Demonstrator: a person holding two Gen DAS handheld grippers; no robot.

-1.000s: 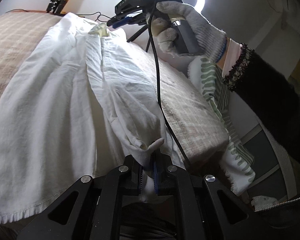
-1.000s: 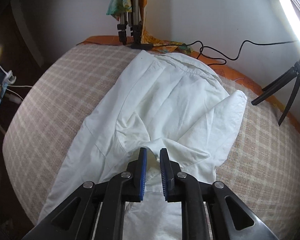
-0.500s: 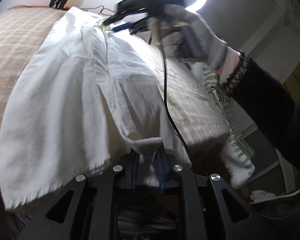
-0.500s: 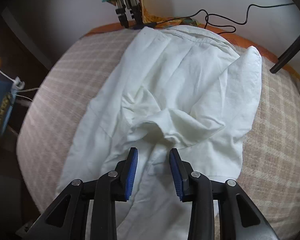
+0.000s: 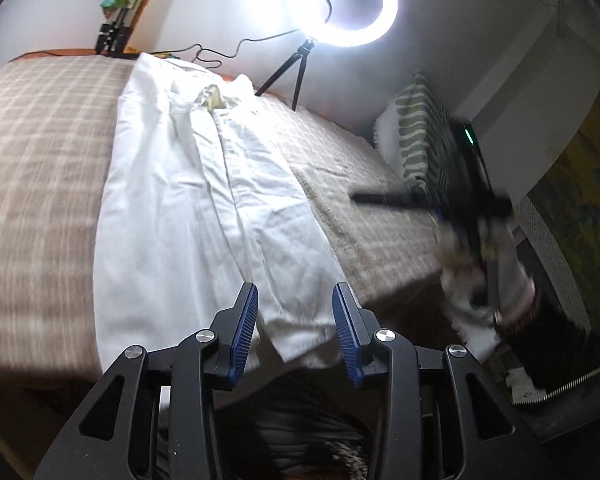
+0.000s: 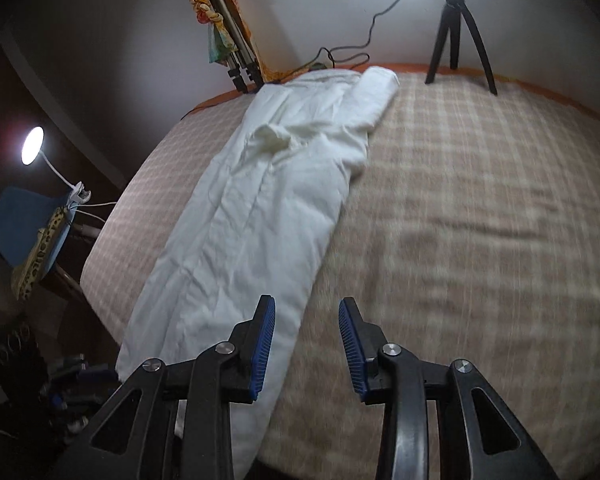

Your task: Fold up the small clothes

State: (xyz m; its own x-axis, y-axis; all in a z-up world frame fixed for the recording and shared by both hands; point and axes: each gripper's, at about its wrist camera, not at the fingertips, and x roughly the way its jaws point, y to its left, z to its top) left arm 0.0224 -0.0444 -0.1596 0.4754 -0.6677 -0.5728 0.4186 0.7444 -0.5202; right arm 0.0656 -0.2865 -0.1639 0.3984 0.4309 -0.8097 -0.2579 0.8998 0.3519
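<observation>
Garment: a white shirt (image 5: 188, 200) is laid lengthwise on the bed (image 5: 40, 152), folded into a long narrow strip, with its collar end toward the wall and its hem at the bed's near edge.
Shirt folds: in the right wrist view the shirt (image 6: 260, 208) is seen with a sleeve doubled back over its upper part and a small rumpled bump of cloth near the collar end.
Hem: the lower edge of the shirt is draped slightly over the near edge of the bed, just beyond the left gripper.
Left gripper: the left gripper (image 5: 295, 320) is held spread wide above the shirt's hem; nothing is pinched between its blue pads, and the cloth is seen through the gap.
Right gripper: the right gripper (image 6: 307, 340) is likewise spread apart and empty, held just to the right of the shirt's lower end; its left pad is seen over the shirt's edge, its right pad over bare bedcover.
Right gripper from the left view: it is seen only as a blurred dark shape (image 5: 460, 208), well to the right of the shirt, past the bed's side edge.
Bed cover: a beige checked blanket (image 6: 480, 200) is spread under the shirt.
Ring light: a lit ring light (image 5: 342, 2) on a small tripod (image 6: 458, 24) is placed beyond the shirt's collar end, to its right.
Pillow: a green-and-white patterned pillow (image 5: 420, 140) is propped to the right of the shirt, off the bed's side.
</observation>
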